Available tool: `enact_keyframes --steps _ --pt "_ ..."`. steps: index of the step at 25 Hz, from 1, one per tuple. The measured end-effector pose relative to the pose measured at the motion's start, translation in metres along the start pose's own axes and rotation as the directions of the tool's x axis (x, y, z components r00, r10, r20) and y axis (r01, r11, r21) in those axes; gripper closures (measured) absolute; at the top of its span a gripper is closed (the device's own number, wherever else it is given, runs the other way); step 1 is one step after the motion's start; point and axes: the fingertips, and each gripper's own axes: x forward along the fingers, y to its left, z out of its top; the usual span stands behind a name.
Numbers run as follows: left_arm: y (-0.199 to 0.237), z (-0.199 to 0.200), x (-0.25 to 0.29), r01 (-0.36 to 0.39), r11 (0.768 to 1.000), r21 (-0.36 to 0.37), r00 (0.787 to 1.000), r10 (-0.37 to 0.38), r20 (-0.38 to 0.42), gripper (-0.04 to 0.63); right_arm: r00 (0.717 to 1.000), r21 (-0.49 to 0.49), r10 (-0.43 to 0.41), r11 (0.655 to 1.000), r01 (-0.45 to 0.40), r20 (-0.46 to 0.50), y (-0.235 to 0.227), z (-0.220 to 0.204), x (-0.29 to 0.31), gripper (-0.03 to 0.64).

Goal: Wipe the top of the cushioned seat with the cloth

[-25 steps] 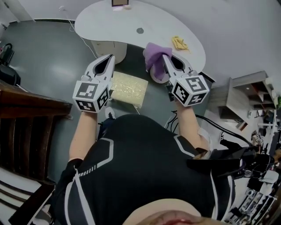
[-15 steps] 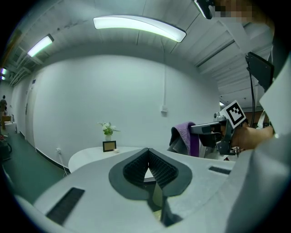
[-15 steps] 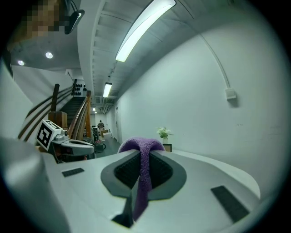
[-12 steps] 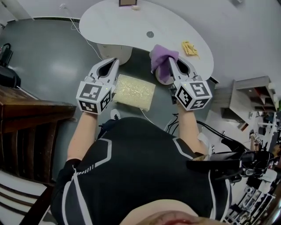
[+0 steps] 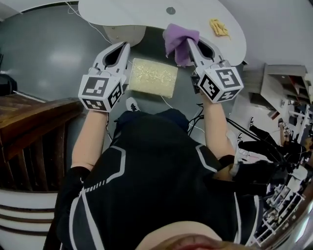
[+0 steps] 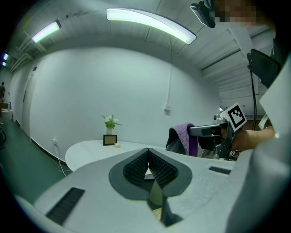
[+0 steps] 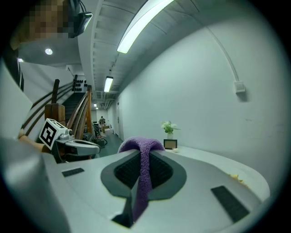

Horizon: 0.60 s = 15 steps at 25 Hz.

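Observation:
The cushioned seat (image 5: 151, 77), a pale yellow square pad, lies low between my two grippers in the head view. My right gripper (image 5: 188, 45) is shut on a purple cloth (image 5: 178, 41), which bunches over its tips and hangs up and right of the seat, above it. In the right gripper view the purple cloth (image 7: 142, 170) is pinched between the jaws and drapes down. My left gripper (image 5: 123, 47) is held at the seat's left edge, shut with nothing in it; in the left gripper view its left gripper (image 6: 148, 157) pads meet.
A white rounded table (image 5: 146, 14) stands beyond the seat, with a yellow scrap (image 5: 219, 27) on its right part and a small framed picture (image 6: 109, 139) and flowers at the back. A dark wooden chair (image 5: 34, 132) is at left; shelving and cables clutter the right.
The head view has shifted, so the table now sits higher in frame. Both grippers have risen with it and stayed either side of the seat; the cloth remains held.

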Motion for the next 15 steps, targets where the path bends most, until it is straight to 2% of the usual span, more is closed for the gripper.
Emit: enact_keyframes --steps 2,6,9,15 --pt "0.007 -0.013 0.017 -0.021 1.0 0.002 1.0 0.021 -0.023 0.591 1.0 0.004 0.027 1.0 -0.027 -0.012 -0.005 -0.013 0.014 0.591" --pt "0.002 -0.047 0.05 -0.064 0.996 -0.058 0.995 0.059 -0.077 0.591 0.991 0.033 0.099 0.995 -0.096 -0.091 -0.028 -0.061 0.037 0.591" --pt "0.005 -0.074 0.065 -0.106 0.992 -0.064 0.99 0.099 -0.101 0.591 0.98 0.055 0.163 0.986 -0.158 -0.118 -0.035 -0.092 0.058 0.591" --pt "0.027 -0.125 0.063 -0.226 0.97 -0.093 0.968 0.213 -0.13 0.591 0.949 0.034 0.27 0.963 -0.268 -0.165 -0.016 -0.143 0.091 0.591"
